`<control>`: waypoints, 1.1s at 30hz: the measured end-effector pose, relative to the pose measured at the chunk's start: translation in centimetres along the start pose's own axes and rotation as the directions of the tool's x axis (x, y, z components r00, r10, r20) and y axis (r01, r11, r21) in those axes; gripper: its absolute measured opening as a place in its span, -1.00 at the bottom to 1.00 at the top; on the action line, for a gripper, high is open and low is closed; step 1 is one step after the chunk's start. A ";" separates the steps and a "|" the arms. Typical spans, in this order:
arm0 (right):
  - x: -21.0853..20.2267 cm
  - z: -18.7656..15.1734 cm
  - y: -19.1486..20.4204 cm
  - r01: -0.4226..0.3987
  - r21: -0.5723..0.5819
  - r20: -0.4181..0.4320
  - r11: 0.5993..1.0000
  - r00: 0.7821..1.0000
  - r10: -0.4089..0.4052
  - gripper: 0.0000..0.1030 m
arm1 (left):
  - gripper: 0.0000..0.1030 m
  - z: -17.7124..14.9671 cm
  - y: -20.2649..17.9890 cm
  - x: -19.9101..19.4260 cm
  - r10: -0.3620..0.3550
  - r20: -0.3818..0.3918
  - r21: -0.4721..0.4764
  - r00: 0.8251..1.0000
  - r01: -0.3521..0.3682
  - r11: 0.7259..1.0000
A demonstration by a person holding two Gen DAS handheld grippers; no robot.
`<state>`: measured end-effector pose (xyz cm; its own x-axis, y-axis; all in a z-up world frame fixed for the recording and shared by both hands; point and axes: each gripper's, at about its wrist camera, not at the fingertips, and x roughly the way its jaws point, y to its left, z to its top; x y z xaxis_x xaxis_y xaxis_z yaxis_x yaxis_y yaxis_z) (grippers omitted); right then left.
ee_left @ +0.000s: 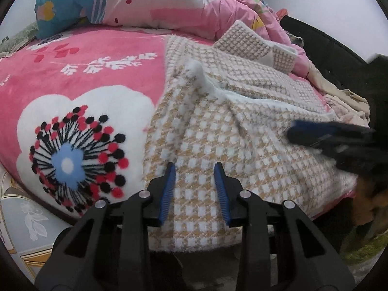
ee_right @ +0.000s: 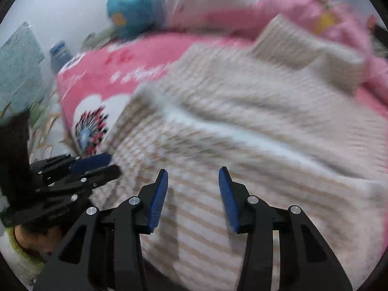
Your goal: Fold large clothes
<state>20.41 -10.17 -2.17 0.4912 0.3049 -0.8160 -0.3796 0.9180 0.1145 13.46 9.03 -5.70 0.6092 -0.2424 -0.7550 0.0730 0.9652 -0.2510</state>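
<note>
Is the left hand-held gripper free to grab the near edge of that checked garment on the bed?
Probably yes. The left hand-held gripper hangs over the checked garment, jaws apart and empty, with nothing lying between them and the hem. The right hand-held gripper is off to the side.

Left wrist view: looks forward and down along own fingers, close over near edge of checked garment (ee_left: 242,131) on pink floral blanket (ee_left: 84,72); sharp. Right wrist view: same downward slant, close over same garment from further right; blurred. Shared: garment, blanket flower print, blue pillow (ee_left: 65,2), pink quilt (ee_left: 194,4) at back. Each view catches other gripper at its side edge: right gripper (ee_left: 315,135), left gripper (ee_right: 101,165).
</note>
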 end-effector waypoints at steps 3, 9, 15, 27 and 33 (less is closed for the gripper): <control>0.6 -2.7 -5.5 0.132 0.153 -0.047 0.979 0.991 -0.126 -0.17 | -0.38 0.1 0.2 -0.1 -0.013 -0.003 -0.008 1.000 0.013 1.000; -1.6 -4.2 -9.4 0.023 0.305 0.012 0.952 1.000 -0.028 -0.17 | -0.35 0.4 -0.9 -0.4 0.012 0.004 0.041 1.000 -0.013 0.999; -1.9 -6.8 -13.8 0.302 0.284 -0.056 0.910 0.953 -0.298 -0.17 | -0.29 1.5 -3.6 -1.0 -0.057 0.035 0.105 0.998 0.053 0.993; -7.0 -8.4 -6.8 0.011 0.148 0.027 0.989 1.000 -0.015 -0.19 | -0.19 2.4 -11.4 3.2 -0.130 -0.063 0.311 0.990 0.143 0.940; -1.6 -9.9 -5.6 0.087 0.096 -0.103 0.992 0.992 -0.077 -0.17 | -0.13 1.3 -11.0 5.6 -0.098 -0.115 0.275 0.989 0.126 0.953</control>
<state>14.02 -18.31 -7.10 0.4358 0.2058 -0.8762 -0.2585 0.9611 0.0972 17.09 -2.85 -6.43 0.5040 -0.3453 -0.7917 0.3638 0.9162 -0.1680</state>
